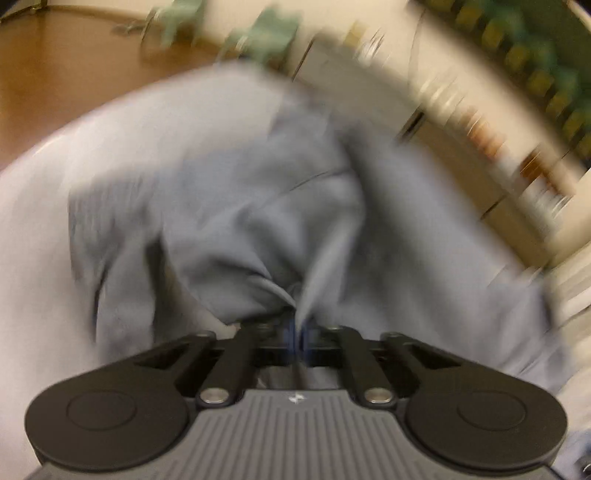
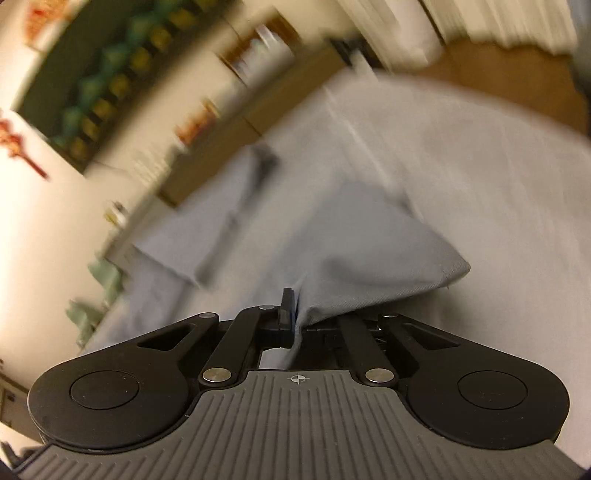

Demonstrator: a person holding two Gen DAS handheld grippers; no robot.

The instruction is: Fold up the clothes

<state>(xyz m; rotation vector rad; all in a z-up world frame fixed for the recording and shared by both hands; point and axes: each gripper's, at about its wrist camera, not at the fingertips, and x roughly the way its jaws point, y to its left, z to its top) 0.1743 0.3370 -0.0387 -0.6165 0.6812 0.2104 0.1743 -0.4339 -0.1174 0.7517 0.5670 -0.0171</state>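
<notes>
A pale grey-blue garment lies rumpled on a white surface, blurred in the left wrist view. My left gripper is shut on a bunched fold of it, the cloth pulled into the closed jaws. In the right wrist view the same garment lifts in a peaked corner toward my right gripper, which is shut on its edge. Cloth covers the right fingertip there; the left fingertip shows black beside it.
The white surface ends at a brown floor, also seen as brown floor in the right wrist view. Low cabinets and shelves with small items line the wall, under a dark picture. Green items stand at the back.
</notes>
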